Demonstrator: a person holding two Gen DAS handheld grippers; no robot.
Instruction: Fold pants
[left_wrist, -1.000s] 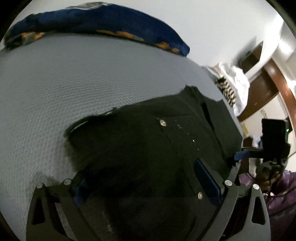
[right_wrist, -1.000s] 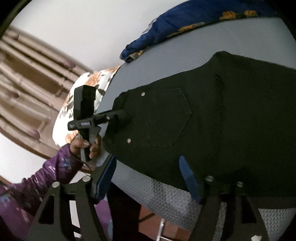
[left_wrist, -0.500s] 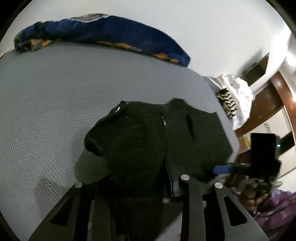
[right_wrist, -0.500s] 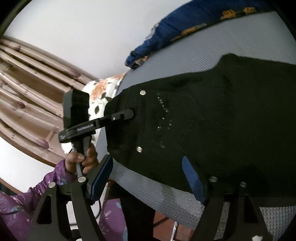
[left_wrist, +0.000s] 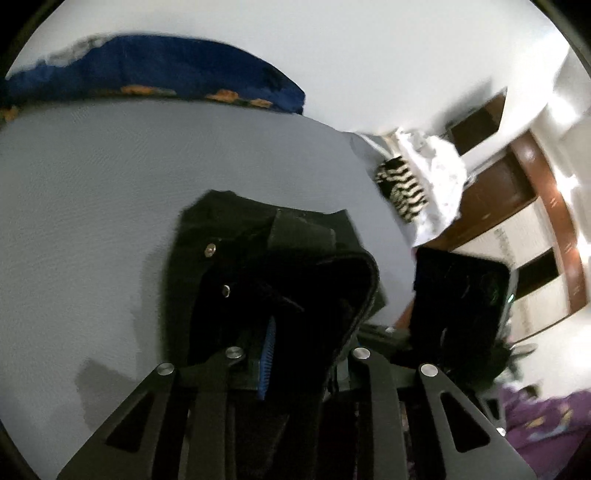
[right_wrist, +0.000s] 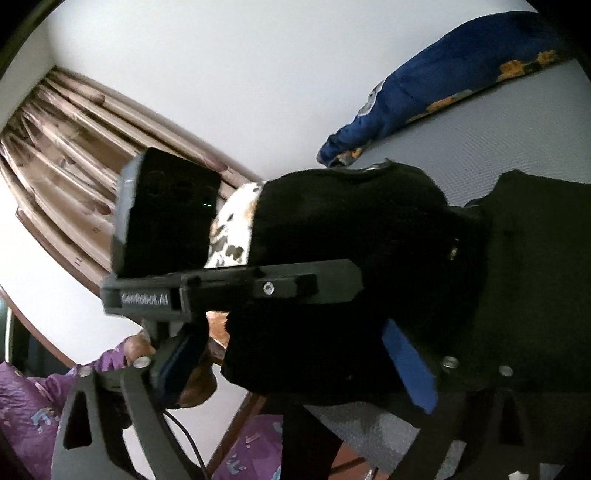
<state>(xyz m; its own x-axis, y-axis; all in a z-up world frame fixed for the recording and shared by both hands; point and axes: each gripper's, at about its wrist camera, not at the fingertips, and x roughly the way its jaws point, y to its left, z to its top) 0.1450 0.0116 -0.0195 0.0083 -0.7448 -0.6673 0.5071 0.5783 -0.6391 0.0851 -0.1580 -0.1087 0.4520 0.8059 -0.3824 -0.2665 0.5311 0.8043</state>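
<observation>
Left tongs (left_wrist: 295, 354) pinch a bunched fold of the black pants (left_wrist: 258, 258), lifted above the grey bed (left_wrist: 92, 184). Right tongs (right_wrist: 295, 362) gape, pants draped across one finger (right_wrist: 406, 362).

A home bedroom: a bed (left_wrist: 110, 177) with a grey textured cover, a blue pillow (left_wrist: 155, 79) with orange print against a white wall, pleated brown curtains (right_wrist: 70, 140), a floral pillow (right_wrist: 232, 229), and a dark wooden wardrobe (left_wrist: 517, 206) beside heaped white laundry (left_wrist: 439, 177).
</observation>
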